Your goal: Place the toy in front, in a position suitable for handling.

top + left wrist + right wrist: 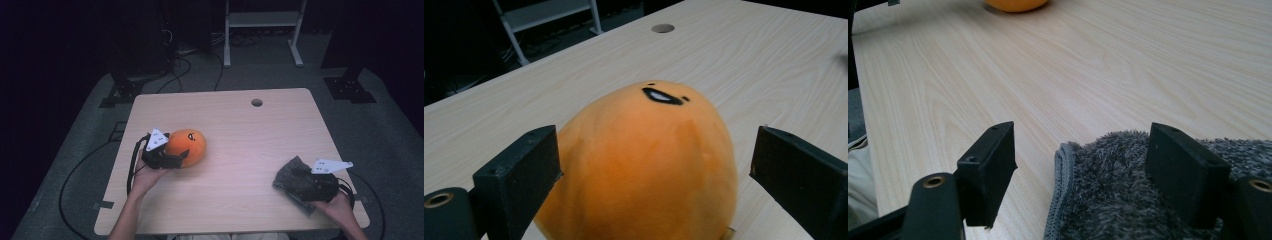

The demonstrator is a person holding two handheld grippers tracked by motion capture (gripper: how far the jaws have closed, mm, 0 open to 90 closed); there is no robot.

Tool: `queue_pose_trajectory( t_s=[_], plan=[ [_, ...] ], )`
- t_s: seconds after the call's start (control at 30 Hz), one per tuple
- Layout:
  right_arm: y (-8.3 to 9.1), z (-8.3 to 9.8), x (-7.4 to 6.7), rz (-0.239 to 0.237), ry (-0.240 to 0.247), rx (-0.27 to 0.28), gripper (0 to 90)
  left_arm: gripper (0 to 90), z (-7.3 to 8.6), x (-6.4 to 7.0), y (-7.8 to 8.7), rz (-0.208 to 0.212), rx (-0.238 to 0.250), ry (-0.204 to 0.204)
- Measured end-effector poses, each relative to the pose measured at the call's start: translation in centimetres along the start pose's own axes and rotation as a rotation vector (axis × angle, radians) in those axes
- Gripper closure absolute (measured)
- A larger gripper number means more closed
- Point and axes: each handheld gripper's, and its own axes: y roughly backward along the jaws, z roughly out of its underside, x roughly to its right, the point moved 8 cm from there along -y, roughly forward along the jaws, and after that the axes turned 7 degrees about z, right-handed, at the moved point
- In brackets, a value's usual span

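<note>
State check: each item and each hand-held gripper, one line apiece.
Orange plush toy: resting on the table, face up, between open jaws.
Grey cloth: crumpled at the table's right edge.
Left hand-held gripper: open, straddling the toy.
Right hand-held gripper: open, over the cloth's edge.

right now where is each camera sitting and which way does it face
High view: fixed above the person's side, looking forward and down on the table; both forearms, the left gripper and the right gripper show.
Left gripper view: rides the left gripper, looking along its open jaws at the orange plush toy between them.
Right gripper view: rides the right gripper low over the table, jaws open over the edge of the grey cloth.
Shared: the toy's edge also shows far off in the right gripper view, and the high view has toy and cloth.
</note>
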Motion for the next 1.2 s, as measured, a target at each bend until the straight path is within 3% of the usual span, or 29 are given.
queue_pose_trajectory(
  t_s=[0.13,0.33,0.53,0.63,0.7,0.93,1.07,1.2],
  plan=[
    [0.0,0.0,0.0,0.001,0.0,-0.001,26.8,5.0,0.9,-1.1,-0.5,-0.006,-0.03,0.04],
    [-0.1,0.0,0.1,0.003,-0.001,-0.002,26.9,4.3,1.7,-1.5,-1.3,0.009,-0.07,0.07],
    [0.0,0.0,0.1,0.004,0.0,0.002,26.9,9.3,2.1,-1.2,-1.8,0.021,-0.093,0.056],
    [0.0,0.0,0.1,0.003,-0.003,0.001,26.8,20.2,2.3,-1.2,-1.9,0.01,-0.111,0.039],
    [0.0,0.0,0.1,0.001,-0.002,0.001,26.9,26.9,2.3,-1.3,-1.9,0.001,-0.11,0.043],
    [0.1,0.0,0.2,0.0,-0.004,0.004,26.9,32.5,2.1,-1.3,-1.7,-0.021,-0.116,0.035],
    [0.1,0.1,0.2,-0.002,-0.005,0.002,26.9,41.4,1.5,-1.3,-1.3,-0.012,-0.072,0.076],
    [0.1,0.0,0.2,-0.001,-0.008,0.004,26.8,43.5,0.8,-1.0,-1.0,-0.004,-0.056,0.074]
  ],
)
